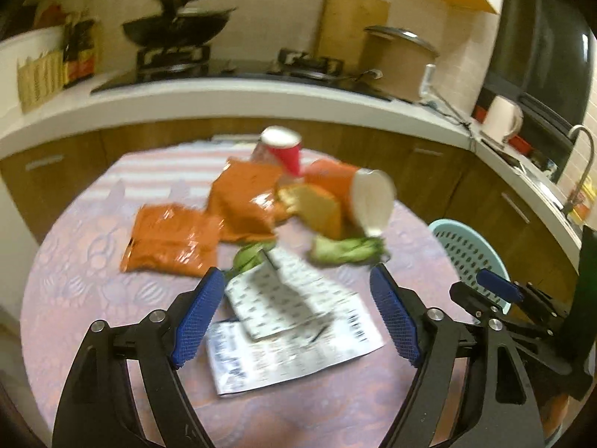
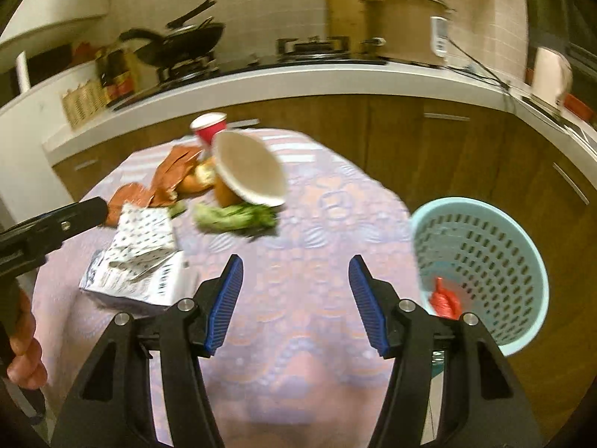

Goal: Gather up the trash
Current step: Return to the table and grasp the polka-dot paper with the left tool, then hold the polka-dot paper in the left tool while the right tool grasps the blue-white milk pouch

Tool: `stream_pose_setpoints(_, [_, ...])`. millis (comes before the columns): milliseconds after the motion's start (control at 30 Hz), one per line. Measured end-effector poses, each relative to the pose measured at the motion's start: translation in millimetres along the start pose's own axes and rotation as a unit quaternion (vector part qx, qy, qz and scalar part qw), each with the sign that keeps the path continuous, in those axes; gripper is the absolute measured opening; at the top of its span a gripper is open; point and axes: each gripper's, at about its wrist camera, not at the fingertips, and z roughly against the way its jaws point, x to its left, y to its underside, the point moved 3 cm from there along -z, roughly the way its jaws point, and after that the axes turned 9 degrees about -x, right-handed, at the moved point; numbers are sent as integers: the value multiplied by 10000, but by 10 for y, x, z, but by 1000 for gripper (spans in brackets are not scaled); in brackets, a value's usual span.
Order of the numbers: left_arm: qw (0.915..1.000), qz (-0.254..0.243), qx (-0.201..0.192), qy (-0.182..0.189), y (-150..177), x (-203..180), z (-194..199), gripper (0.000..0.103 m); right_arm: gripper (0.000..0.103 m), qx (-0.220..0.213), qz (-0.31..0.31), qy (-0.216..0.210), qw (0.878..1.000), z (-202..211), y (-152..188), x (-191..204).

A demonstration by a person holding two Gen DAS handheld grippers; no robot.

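Note:
Trash lies on a round table: two orange snack bags (image 1: 171,239), a red paper cup (image 1: 285,149), an orange paper bowl (image 1: 369,198) on its side, a piece of bread (image 1: 313,205), green vegetable scraps (image 1: 347,248) and white printed packets (image 1: 283,298). My left gripper (image 1: 296,280) hovers open over the printed packets, with nothing between its pads. My right gripper (image 2: 296,261) is open over bare cloth, left of a light blue perforated basket (image 2: 485,246) that holds a red scrap (image 2: 444,298). The bowl (image 2: 250,168) and greens (image 2: 235,216) lie beyond it.
The table (image 2: 317,317) wears a pink and lilac patterned cloth. Behind it a white counter (image 1: 261,93) carries a stove with a wok (image 1: 175,26), a brown pot (image 1: 399,59) and a kettle (image 1: 500,115). A hand (image 2: 22,351) holds the left gripper.

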Motion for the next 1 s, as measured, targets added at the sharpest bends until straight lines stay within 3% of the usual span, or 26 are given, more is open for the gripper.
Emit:
stream_pose_setpoints(133, [9986, 239, 424, 229, 96, 75, -207, 66, 53, 138, 175, -43, 9997, -85, 59, 174])
stream_pose_setpoints(367, [9957, 420, 704, 429, 179, 62, -475, 46, 53, 232, 393, -72, 9989, -137, 103, 299])
stream_pose_setpoints(433, [9943, 475, 804, 512, 187, 53, -545, 24, 53, 262, 433, -170, 9986, -171, 112, 340])
stream_pose_setpoints(500, [9931, 543, 882, 558, 204, 79, -575, 10, 53, 312, 488, -391, 9976, -222, 124, 410])
stream_pose_setpoints(633, [9935, 658, 728, 584, 177, 204, -458, 2, 53, 409, 537, -662, 9955, -303, 133, 541])
stream_pose_setpoints(833, [9956, 726, 313, 496, 18, 468, -70, 1, 53, 619, 475, -1103, 9908, -398, 158, 740])
stream_pose_setpoints(1000, [9957, 862, 207, 284, 16, 808, 208, 1, 53, 887, 328, -1481, 9844, -478, 266, 880])
